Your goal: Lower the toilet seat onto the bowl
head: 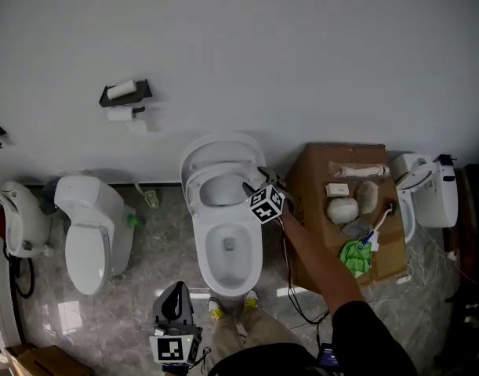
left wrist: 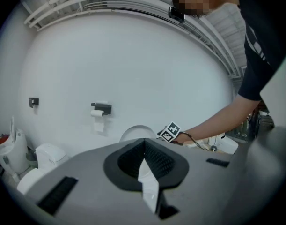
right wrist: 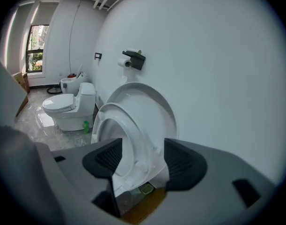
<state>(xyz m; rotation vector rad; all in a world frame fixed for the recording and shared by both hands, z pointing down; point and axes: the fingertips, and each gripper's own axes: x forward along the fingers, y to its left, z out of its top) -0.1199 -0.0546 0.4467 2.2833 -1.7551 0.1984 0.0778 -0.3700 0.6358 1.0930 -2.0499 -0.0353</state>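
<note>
Head view: the toilet bowl (head: pixel 204 249) stood open in the middle of the room. Its seat (head: pixel 195 188) was raised at the back of the bowl and leaned toward the upright lid (head: pixel 223 147). Nothing had been lowered yet.

- Right gripper (head: pixel 253 183): up at the seat's right edge, above the bowl's back. In the right gripper view its jaws stood wide with the seat's rim between them. The pads did not appear to be clamped on it.
- Left gripper (head: pixel 176 288): low, in front of the bowl and to its left, beside the person's shoes. Jaws together, nothing in them.
- Judged progress: reach made, grip not confirmed. The whole swing down onto the bowl was left to do.

Around the bowl:
- Cardboard box (head: pixel 313 178) just to the bowl's right, with a green cloth (head: pixel 353 257) and small oddments on top. The reaching arm passed close along its edge, the likeliest snag.
- Second toilet (head: pixel 86 237) well to the bowl's left, lid shut.
- Paper holder (head: pixel 125 92) on the wall above and to the left of the bowl.
- Nothing lay on the bowl's rim that I could see.
</note>
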